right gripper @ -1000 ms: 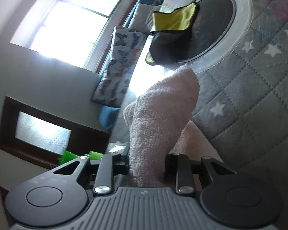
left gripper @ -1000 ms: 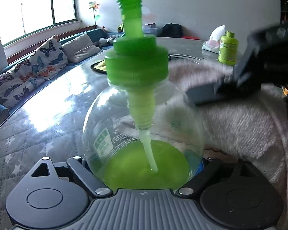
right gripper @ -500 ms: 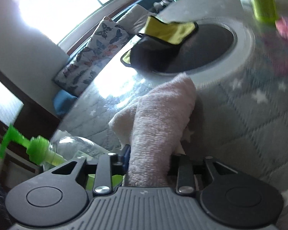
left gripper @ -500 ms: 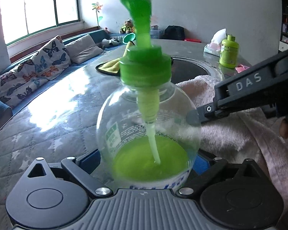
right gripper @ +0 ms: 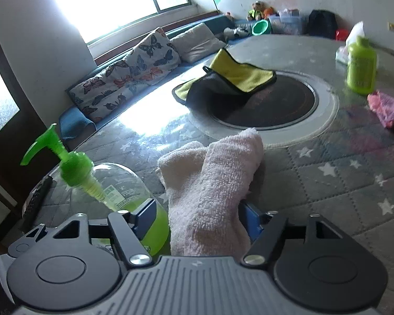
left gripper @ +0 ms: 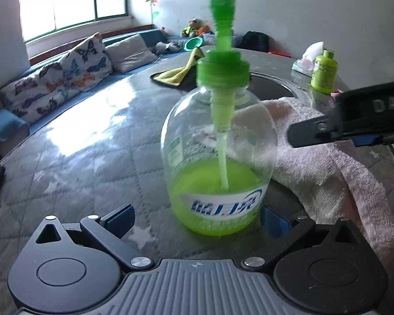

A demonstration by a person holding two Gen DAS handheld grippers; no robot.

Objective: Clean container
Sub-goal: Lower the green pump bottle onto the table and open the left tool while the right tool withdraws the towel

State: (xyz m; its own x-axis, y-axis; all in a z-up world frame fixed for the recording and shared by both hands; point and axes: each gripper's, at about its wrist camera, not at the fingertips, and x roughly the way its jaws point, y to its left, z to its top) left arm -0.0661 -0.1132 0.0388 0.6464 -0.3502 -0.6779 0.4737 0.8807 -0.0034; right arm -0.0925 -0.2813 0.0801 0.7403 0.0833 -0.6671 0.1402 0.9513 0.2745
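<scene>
The round clear plastic pump bottle (left gripper: 219, 141) with a green dispenser head stands upright on the grey star-quilted table (left gripper: 73, 173), roughly a third full of bright green liquid. A second ago the left gripper (left gripper: 197, 218) clamped it — now its jaws have just opened wide, pads apart from the bottle. The right gripper (right gripper: 197, 218) has just been opening too, the pink terry towel (right gripper: 212, 183) lying loosely between its jaws.

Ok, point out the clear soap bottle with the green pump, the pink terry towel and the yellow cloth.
clear soap bottle (left gripper: 218, 157), left wrist view, glass belly.
pink terry towel (right gripper: 212, 183), right wrist view, folded middle.
yellow cloth (right gripper: 239, 73), right wrist view, top face.
</scene>
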